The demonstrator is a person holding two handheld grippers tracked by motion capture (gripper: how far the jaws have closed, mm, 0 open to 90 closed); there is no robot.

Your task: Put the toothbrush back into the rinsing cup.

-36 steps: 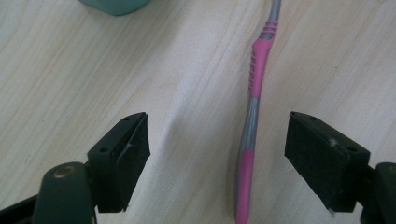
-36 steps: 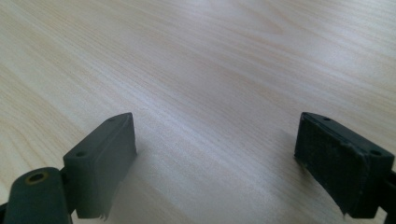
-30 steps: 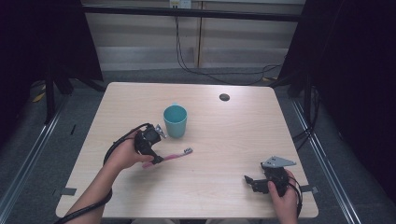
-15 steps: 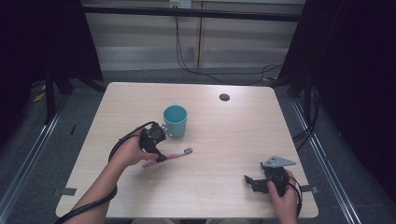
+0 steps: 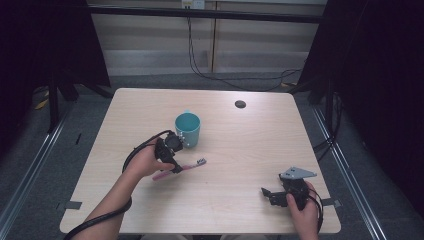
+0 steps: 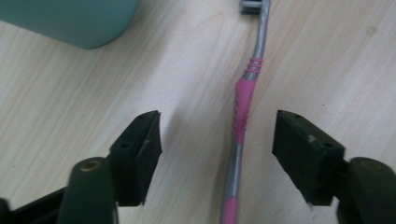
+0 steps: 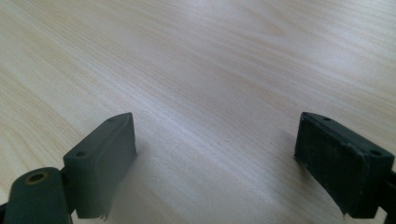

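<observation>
Over the last second the left claw (image 6: 217, 154) has slid right and a little farther from the person, closing on the toothbrush (image 5: 181, 168), and its open jaws now straddle the pink handle without touching it. That looks like the lead-in to a pick-up, perhaps for the teal cup (image 5: 187, 128) just beyond. The left forearm reaches in diagonally from the near left. The right claw (image 5: 270, 194) has stayed low over the bare surface (image 5: 260, 135) at the near right, jaws wide apart.

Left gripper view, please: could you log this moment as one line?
left gripper: open, straddling toothbrush | cup: upright, beside | right gripper: open, idle
</observation>
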